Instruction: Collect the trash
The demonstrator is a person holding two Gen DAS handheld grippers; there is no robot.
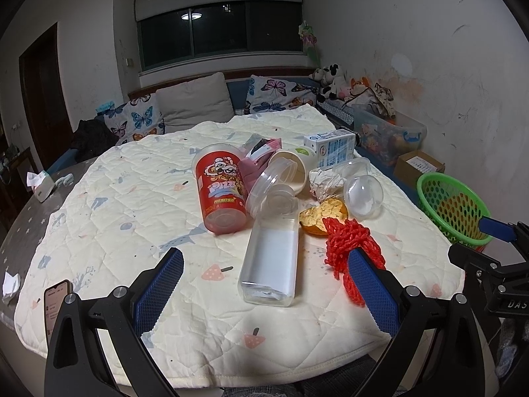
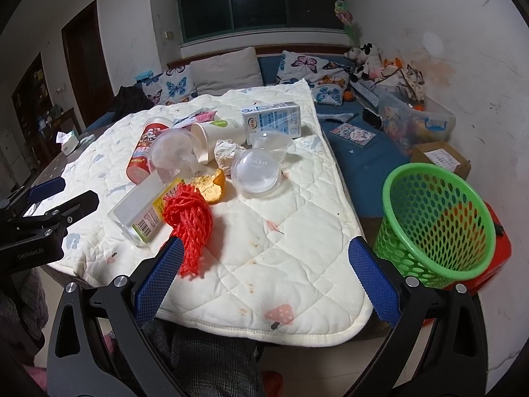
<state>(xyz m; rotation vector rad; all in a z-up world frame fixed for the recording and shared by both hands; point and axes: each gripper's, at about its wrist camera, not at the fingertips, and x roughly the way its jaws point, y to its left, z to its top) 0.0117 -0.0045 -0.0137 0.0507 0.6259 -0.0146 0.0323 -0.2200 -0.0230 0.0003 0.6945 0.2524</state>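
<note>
Trash pile (image 1: pixel 264 192) on quilted tabletop (image 1: pixel 132 225), green basket (image 2: pixel 433 221) beside (empty-looking), both grippers' fingers (image 1: pixel 162 284) spread open, gripping nothing.

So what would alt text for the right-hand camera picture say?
Open blue-padded tongs hover over a quilted table cover strewn with trash: red mesh netting, orange peel, clear plastic containers, a milk carton. An empty green basket stands at right.
</note>
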